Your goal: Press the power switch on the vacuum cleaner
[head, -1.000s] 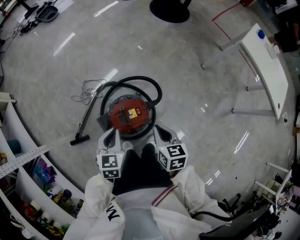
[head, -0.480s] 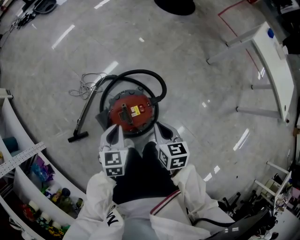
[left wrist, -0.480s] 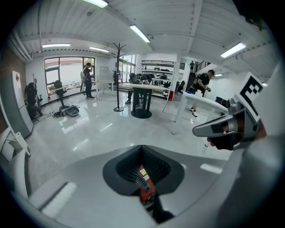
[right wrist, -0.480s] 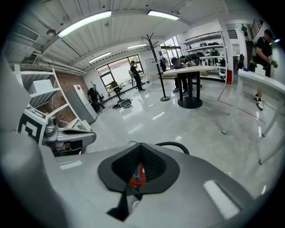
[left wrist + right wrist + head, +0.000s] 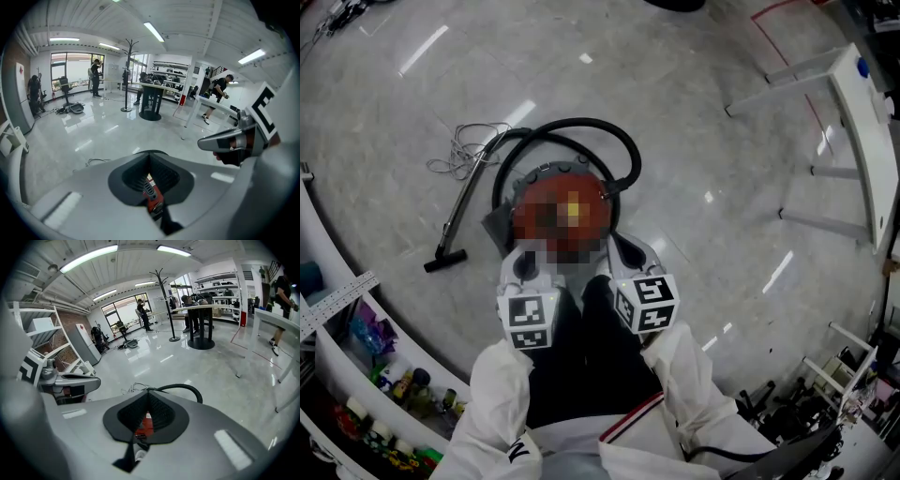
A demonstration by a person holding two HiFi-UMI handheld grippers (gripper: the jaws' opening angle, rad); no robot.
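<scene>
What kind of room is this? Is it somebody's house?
Probably not a house; it looks like a big workshop or lab. The shiny floor is wide and open, white work tables stand around, open shelves hold bottles and clutter, and long strip lights run across the ceiling.

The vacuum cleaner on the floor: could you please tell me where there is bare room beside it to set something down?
Bare floor lies right of the vacuum cleaner, between its hose and the white table. The left is crowded: wand, loose cable, then shelves.
</scene>
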